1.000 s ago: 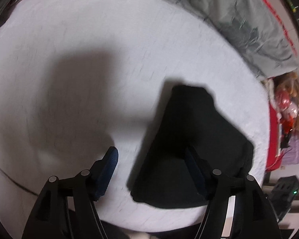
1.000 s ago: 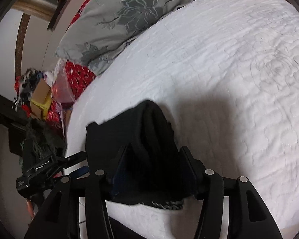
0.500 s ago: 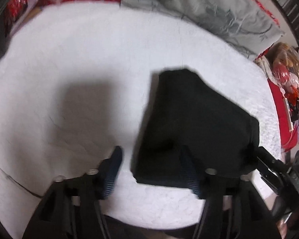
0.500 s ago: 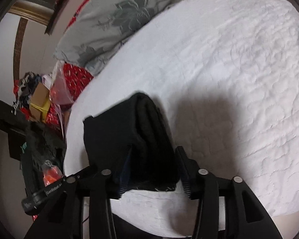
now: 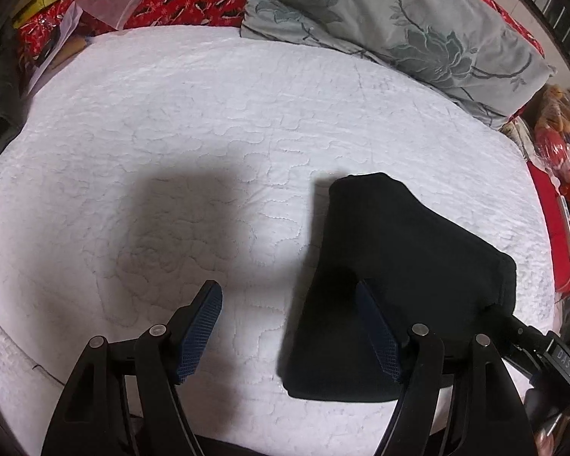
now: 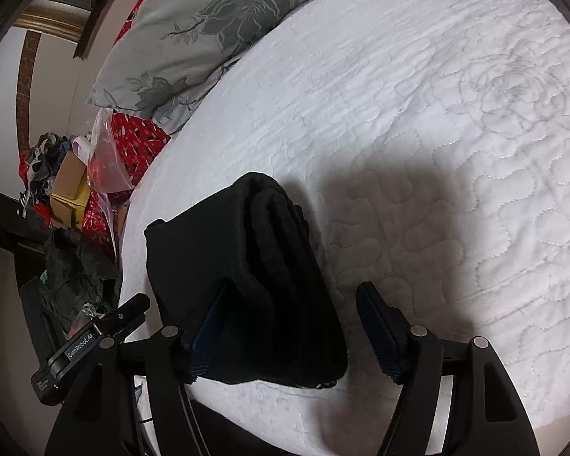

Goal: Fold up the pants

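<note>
Both the left gripper (image 5: pixel 288 326) and right gripper (image 6: pixel 290 326) have drawn back with jaws released, leaving the black pants (image 5: pixel 399 277) a compact folded bundle near the bed (image 5: pixel 209 133) edge, so folding looks finished.
</note>
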Motion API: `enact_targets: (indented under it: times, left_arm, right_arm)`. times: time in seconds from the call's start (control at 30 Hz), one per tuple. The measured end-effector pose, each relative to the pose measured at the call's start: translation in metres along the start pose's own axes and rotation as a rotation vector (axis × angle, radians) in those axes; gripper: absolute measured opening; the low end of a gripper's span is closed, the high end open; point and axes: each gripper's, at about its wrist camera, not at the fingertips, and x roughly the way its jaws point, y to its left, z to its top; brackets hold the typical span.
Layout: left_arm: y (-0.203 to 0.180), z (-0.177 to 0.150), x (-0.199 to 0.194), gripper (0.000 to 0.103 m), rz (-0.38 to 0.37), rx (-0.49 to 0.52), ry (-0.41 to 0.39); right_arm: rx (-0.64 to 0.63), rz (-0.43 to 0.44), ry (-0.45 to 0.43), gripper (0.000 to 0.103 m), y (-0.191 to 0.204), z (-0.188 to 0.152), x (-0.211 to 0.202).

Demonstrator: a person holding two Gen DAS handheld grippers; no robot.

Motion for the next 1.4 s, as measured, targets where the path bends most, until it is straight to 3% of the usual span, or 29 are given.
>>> enact_targets:
  times: [0.17, 0.33, 0.47, 0.6, 0.7, 0.73, 0.77, 0.8, 0.83, 0.87, 0.97, 1.07, 1.17, 1.23, 1.3, 1.4]
  left_arm:
    - [0.004, 0.013, 0.021, 0.081, -0.013, -0.013, 0.037]
    - [0.021, 0.018, 0.047, 0.089, -0.117, -0.091, 0.120]
    - [0.017, 0.021, 0.055, 0.102, -0.135, -0.065, 0.125]
    - [0.007, 0.022, 0.061, 0.102, -0.110, -0.032, 0.115]
    - [0.003, 0.024, 0.063, 0.102, -0.131, -0.037, 0.119]
    - [0.002, 0.025, 0.063, 0.100, -0.139, -0.039, 0.121]
    - [0.000, 0.025, 0.063, 0.091, -0.150, -0.037, 0.123]
    - [-0.003, 0.024, 0.063, 0.084, -0.155, -0.029, 0.121]
    - [-0.005, 0.025, 0.062, 0.062, -0.167, -0.021, 0.122]
    - [-0.007, 0.024, 0.062, 0.037, -0.207, -0.023, 0.135]
    - [-0.005, 0.025, 0.060, 0.023, -0.256, -0.072, 0.163]
    - [0.014, 0.024, 0.052, 0.018, -0.376, -0.187, 0.226]
    - [0.028, 0.014, 0.042, 0.017, -0.448, -0.218, 0.252]
    - [0.034, 0.005, 0.042, 0.018, -0.431, -0.205, 0.242]
    - [0.033, 0.002, 0.050, 0.019, -0.336, -0.162, 0.227]
    - [0.029, -0.002, 0.059, 0.023, -0.280, -0.141, 0.221]
  right_arm:
    - [-0.014, 0.041, 0.012, 0.076, 0.005, 0.005, 0.009]
    - [-0.027, 0.150, 0.038, 0.081, 0.003, 0.006, 0.020]
    - [-0.038, 0.186, 0.038, 0.081, -0.001, 0.005, 0.021]
    - [-0.074, 0.175, 0.039, 0.082, 0.003, 0.003, 0.021]
    - [-0.063, 0.181, 0.034, 0.082, 0.003, 0.004, 0.021]
    - [-0.057, 0.181, 0.033, 0.082, 0.003, 0.004, 0.021]
    - [-0.056, 0.176, 0.032, 0.081, 0.003, 0.005, 0.021]
    - [-0.058, 0.162, 0.031, 0.074, 0.005, 0.005, 0.021]
    - [-0.071, 0.130, 0.025, 0.059, 0.008, 0.004, 0.021]
    - [-0.089, 0.106, 0.024, 0.050, 0.009, 0.004, 0.021]
    - [-0.113, 0.084, 0.013, 0.040, 0.011, 0.005, 0.017]
    - [-0.138, 0.068, 0.004, 0.038, 0.018, 0.007, 0.009]
    - [-0.153, 0.094, 0.010, 0.038, 0.025, 0.010, -0.004]
    - [-0.162, 0.101, 0.033, 0.038, 0.024, 0.009, -0.007]
    - [-0.174, 0.075, 0.046, 0.038, 0.019, 0.003, -0.007]
    - [-0.166, 0.022, 0.074, 0.038, 0.005, -0.009, 0.005]
